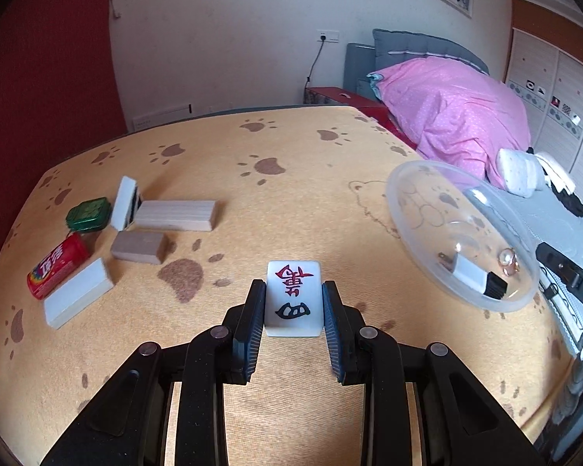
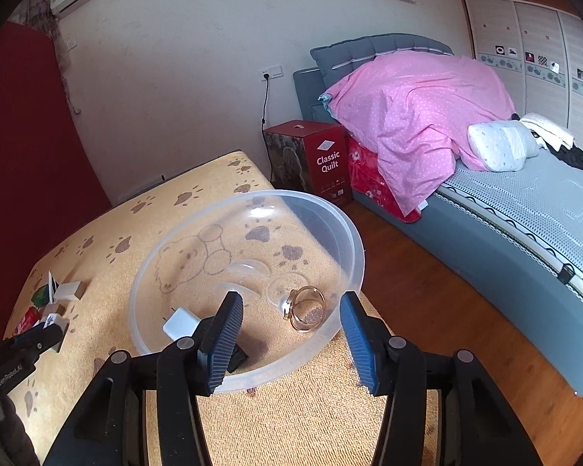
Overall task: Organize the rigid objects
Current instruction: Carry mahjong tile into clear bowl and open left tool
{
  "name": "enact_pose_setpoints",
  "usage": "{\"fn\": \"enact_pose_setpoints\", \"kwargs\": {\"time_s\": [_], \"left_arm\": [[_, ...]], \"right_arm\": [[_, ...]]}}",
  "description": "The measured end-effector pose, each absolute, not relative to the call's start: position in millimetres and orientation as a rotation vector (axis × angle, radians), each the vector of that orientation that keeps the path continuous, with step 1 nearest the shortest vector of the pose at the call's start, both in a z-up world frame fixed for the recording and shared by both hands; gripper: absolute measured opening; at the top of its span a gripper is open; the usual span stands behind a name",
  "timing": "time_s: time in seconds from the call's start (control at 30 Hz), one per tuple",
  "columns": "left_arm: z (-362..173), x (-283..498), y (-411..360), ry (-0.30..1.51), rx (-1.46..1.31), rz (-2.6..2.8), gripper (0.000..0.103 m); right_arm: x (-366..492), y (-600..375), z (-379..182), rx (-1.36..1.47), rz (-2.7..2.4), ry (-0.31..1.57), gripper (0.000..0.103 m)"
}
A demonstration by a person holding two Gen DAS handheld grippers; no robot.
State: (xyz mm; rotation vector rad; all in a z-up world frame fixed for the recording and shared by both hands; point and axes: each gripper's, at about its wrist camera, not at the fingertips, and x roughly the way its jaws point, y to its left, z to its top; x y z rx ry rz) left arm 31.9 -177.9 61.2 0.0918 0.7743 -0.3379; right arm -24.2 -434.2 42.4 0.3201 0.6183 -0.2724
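My left gripper (image 1: 292, 299) is shut on a white mahjong tile (image 1: 293, 291) with red and black characters, held above the paw-print tablecloth (image 1: 252, 147). To the right stands a clear plastic bowl (image 1: 408, 178) holding a white charger plug (image 1: 468, 273), a black block and a gold ring (image 1: 508, 263). My right gripper (image 2: 291, 339) is open over the near rim of that bowl (image 2: 342, 225); the ring (image 2: 307, 306) lies between its fingers' line of sight, untouched. The left gripper with its tile (image 2: 52, 320) shows at the left of the right wrist view.
Left on the cloth lie wooden blocks (image 1: 177, 214), a grey block (image 1: 138, 246), white tiles (image 1: 77, 293), a red candy tube (image 1: 56, 266) and a green box (image 1: 88, 213). A bed (image 2: 524, 209) with a pink quilt (image 2: 416, 124) and a red box (image 2: 322, 159) stand beyond the table's right edge.
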Motion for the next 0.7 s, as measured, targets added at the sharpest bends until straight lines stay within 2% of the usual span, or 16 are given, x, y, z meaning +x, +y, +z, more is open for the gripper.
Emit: {"fn": "enact_pose_setpoints", "kwargs": {"time_s": [0.47, 0.7], "left_arm": [[73, 39, -260, 0.726, 0.182, -0.526, 0.03], [66, 54, -278, 0.773, 0.161, -0.594, 0.03]], "right_arm": [[-26, -438, 40, 0.316, -0.273, 0.625, 0.056], [-26, -437, 37, 0.316, -0.267, 0.633, 0.056]]}}
